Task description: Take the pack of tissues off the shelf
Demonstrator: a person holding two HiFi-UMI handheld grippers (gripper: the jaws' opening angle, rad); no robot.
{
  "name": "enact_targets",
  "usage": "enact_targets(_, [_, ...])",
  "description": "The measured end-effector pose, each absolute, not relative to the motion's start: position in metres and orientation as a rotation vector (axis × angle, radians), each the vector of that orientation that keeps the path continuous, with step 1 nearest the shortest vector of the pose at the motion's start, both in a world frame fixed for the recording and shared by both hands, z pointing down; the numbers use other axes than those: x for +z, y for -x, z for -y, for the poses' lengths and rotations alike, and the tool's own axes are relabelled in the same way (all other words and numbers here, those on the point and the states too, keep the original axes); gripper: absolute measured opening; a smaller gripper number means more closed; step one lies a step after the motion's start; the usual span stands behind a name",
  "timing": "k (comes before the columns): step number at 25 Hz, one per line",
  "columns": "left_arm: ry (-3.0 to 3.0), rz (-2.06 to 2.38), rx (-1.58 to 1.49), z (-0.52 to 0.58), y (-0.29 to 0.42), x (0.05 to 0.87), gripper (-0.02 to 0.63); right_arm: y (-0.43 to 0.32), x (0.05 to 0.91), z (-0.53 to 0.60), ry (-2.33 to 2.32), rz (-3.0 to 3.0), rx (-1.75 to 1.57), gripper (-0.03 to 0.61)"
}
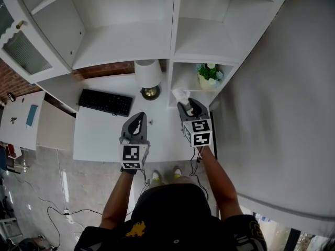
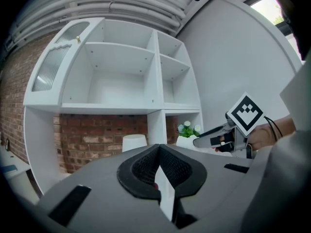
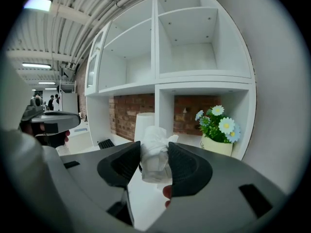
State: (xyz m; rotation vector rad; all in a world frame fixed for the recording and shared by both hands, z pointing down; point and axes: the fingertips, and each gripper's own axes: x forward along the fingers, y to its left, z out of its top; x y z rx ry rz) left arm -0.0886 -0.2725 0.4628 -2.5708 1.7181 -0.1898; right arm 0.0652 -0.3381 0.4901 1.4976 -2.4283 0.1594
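Right claw [image 3: 154, 150] is clamped on the pack of tissues [image 3: 154, 158], both pads pressed against its sides and the crumpled white top sticking up above the jaw tips. The pack is off the shelf, held in the air over the white tabletop [image 1: 104, 135], just in front of the lower right compartment of the white shelf unit [image 1: 125, 41] and near its upright divider. Inside that compartment sits a cream flower pot [image 3: 217, 144] with white and blue daisies, apart from the pack. Left claw [image 2: 158, 149] has its jaws together at the tips with nothing between them; it hovers over the tabletop beside the right claw, further from the shelf. A white table lamp [image 1: 148, 75] with a brass base stands on the tabletop left of the divider, against the brick wall [image 2: 92, 135]. A black keyboard [image 1: 105, 102] lies left of the lamp. The upper shelf compartments show only bare white boards.
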Motion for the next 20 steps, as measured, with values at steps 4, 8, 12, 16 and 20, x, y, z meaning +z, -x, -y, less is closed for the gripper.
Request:
enact_targets(4, [2.627, -1.738, -0.239, 0.273, 0.087, 0.491, 0.017, -0.062, 0.509, 0.335, -1.481, 2.391, 0.167, 0.183])
enact_targets(8, [2.648, -1.758, -0.285, 0.278, 0.090, 0.516, 0.017, -0.058, 0.528, 0.333, -1.468, 2.373, 0.196, 0.183])
enact_targets(12, [2.667, -1.771, -0.330, 0.279, 0.092, 0.542, 0.017, -0.057, 0.550, 0.331, -1.452, 2.348, 0.230, 0.183])
enact_targets(16, [2.671, -1.787, -0.395, 0.278, 0.095, 0.570, 0.017, -0.059, 0.574, 0.329, -1.445, 2.320, 0.276, 0.183])
enact_targets(20, [2.686, -1.792, -0.511, 0.268, 0.098, 0.605, 0.017, -0.061, 0.596, 0.325, -1.431, 2.285, 0.314, 0.183])
